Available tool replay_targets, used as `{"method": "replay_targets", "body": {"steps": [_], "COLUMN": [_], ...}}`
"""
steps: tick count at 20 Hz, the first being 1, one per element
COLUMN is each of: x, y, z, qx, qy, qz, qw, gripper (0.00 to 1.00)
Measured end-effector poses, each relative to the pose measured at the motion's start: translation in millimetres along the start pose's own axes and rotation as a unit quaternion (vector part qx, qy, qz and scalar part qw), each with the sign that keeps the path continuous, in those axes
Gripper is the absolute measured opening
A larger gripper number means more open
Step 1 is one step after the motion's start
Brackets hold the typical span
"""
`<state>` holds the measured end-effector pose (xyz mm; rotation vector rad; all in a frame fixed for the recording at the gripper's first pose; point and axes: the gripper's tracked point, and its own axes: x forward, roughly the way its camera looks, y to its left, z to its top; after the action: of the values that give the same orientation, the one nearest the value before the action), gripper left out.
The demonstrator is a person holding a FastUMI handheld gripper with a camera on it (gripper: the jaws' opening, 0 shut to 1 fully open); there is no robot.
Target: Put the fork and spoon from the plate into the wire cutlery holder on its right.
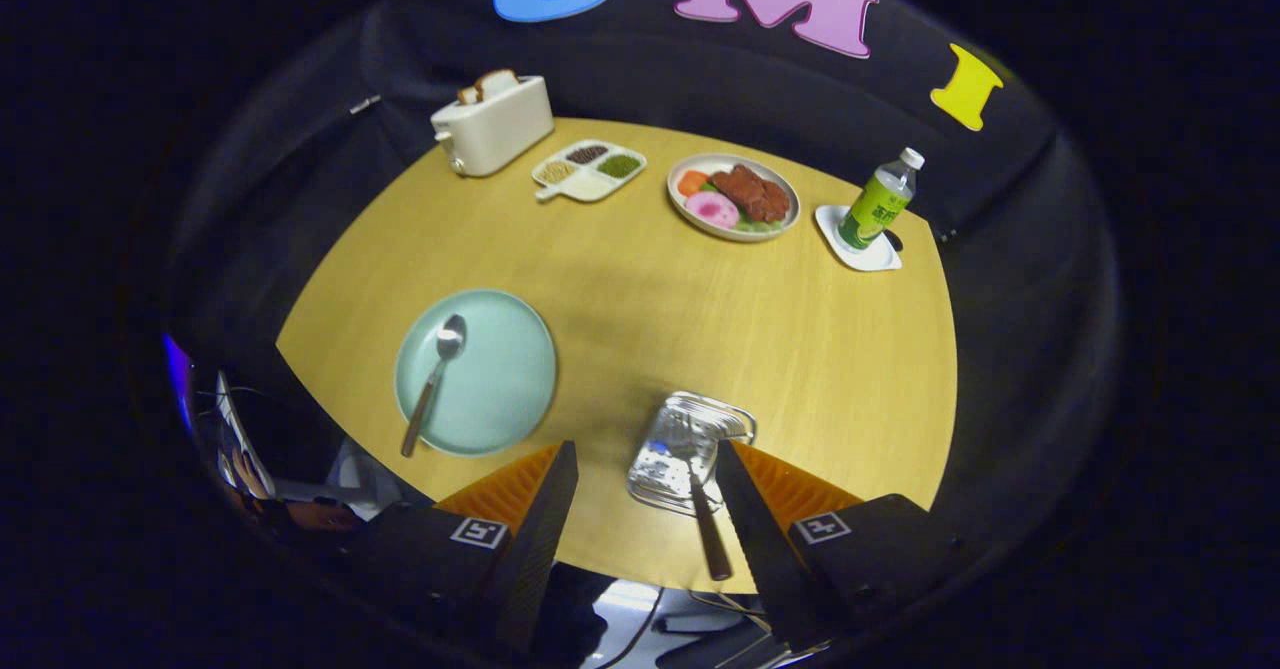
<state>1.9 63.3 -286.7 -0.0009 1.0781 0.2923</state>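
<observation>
Tongs [645, 509] hang open over the counter's [700, 319] near edge, gripping nothing. Between the fingers stands the wire cutlery holder [690, 449], with the fork [702, 519] already upright in it, handle poking up just beside the right finger. Left of the holder, beyond the left finger, sits the pale green plate [478, 371]; the spoon [434, 381] lies on its left part, bowl pointing toward the far edge, handle running back and overhanging the rim nearest the tongs. My judgement: the next reach goes left and forward, fingers set across that handle. The bottle's [880, 204] green label at the far right corner is too small to read
</observation>
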Motion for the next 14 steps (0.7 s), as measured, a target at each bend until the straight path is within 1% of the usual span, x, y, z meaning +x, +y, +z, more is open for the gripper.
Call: {"method": "replay_targets", "body": {"steps": [2, 3, 6, 8, 13, 14], "x": [2.1, 7.2, 30.5, 48.9, 102.6, 111.2], "y": [39.3, 66.9, 126.6, 157.8, 201.8, 207.1], "z": [5.6, 4.5, -1.1, -8.5, -24.5, -28.1], "qx": [0.01, 0.015, 0.018, 0.011, 0.011, 0.011], "qy": [-0.031, -0.037, -0.024, -0.008, 0.035, 0.044], "qz": [0.026, 0.047, 0.088, 0.096, 0.097, 0.095], "qw": [0.999, 0.998, 0.996, 0.995, 0.995, 0.994], "gripper": [0.88, 0.88, 0.87, 0.88, 0.85, 0.81]}}
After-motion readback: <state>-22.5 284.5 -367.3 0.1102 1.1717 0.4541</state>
